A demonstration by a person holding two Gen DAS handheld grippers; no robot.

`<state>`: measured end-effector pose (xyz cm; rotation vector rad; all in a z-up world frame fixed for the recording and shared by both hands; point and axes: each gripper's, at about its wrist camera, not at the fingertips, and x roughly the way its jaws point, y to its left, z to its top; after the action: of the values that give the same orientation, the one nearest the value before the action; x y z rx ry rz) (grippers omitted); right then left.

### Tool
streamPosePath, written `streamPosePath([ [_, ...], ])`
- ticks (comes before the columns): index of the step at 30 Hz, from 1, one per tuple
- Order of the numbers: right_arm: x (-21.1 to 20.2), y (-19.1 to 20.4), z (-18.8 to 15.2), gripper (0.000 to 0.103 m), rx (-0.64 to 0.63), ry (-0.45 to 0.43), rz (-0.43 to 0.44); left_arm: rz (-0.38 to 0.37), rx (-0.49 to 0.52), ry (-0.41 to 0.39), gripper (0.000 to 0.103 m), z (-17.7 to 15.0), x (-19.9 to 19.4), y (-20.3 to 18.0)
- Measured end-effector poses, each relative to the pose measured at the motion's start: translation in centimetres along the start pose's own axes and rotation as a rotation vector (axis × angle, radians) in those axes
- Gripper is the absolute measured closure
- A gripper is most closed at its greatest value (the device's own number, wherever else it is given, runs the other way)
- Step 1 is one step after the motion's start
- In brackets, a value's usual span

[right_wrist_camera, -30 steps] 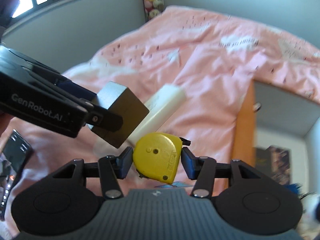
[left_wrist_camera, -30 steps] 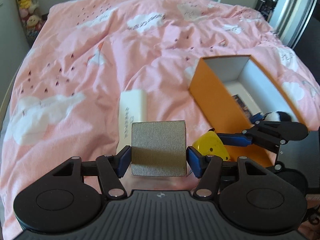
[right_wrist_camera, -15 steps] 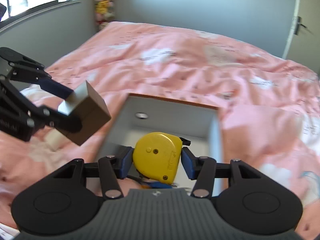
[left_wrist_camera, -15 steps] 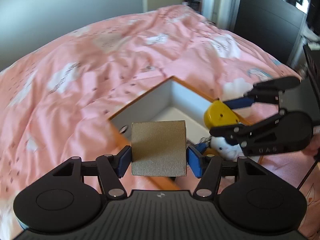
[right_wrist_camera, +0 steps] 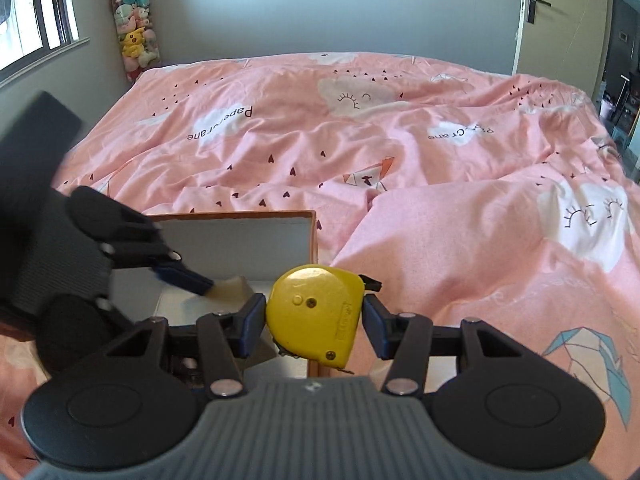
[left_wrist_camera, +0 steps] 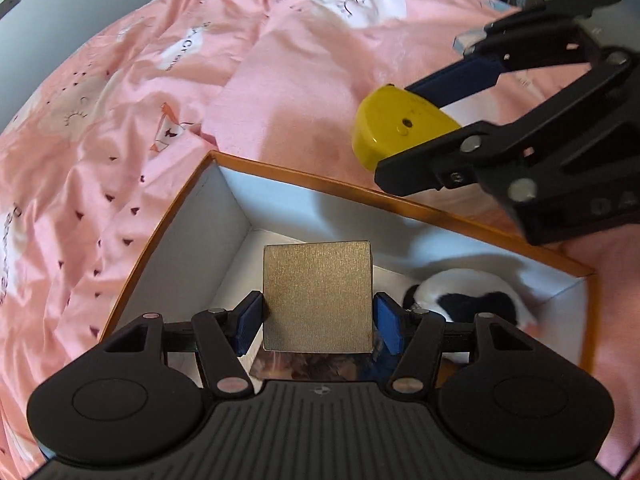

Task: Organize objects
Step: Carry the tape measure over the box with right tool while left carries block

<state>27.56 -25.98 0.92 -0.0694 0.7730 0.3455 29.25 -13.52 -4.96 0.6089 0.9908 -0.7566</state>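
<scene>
Both grippers have swung from the open bedspread to the orange-rimmed box (left_wrist_camera: 168, 216): the left gripper (left_wrist_camera: 318, 318) now hangs over its white interior, jaws pinching the grey-gold cube (left_wrist_camera: 318, 296). Ahead of those jaws and to the right, the right gripper (right_wrist_camera: 314, 314) pinches the yellow tape measure (right_wrist_camera: 316, 312) above the box's far rim. A black-and-white plush toy (left_wrist_camera: 472, 292) lies inside, right of the left jaws, on the pink bed (right_wrist_camera: 400, 160).

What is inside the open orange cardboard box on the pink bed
A black-and-white plush toy lies in the orange cardboard box, plus a printed picture at the bottom. The grey cube in the left gripper covers the rest.
</scene>
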Motion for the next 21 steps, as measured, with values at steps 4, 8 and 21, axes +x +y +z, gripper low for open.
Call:
streamPosePath([
  [4, 1.1, -0.7, -0.2, 0.049, 0.015, 0.004, 0.011, -0.034, 0.057, 0.036, 0.034, 0.6, 2.8, 0.1],
  [8, 1.7, -1.3, -0.2, 0.049, 0.036, 0.003, 0.02, -0.082, 0.108, 0.082, 0.034, 0.8, 5.1, 0.0],
  [21, 2.7, -1.5, -0.7, 0.049, 0.025, 0.025, 0.001, -0.173, 0.275, 0.134, 0.03, 0.3, 7.0, -0.5],
])
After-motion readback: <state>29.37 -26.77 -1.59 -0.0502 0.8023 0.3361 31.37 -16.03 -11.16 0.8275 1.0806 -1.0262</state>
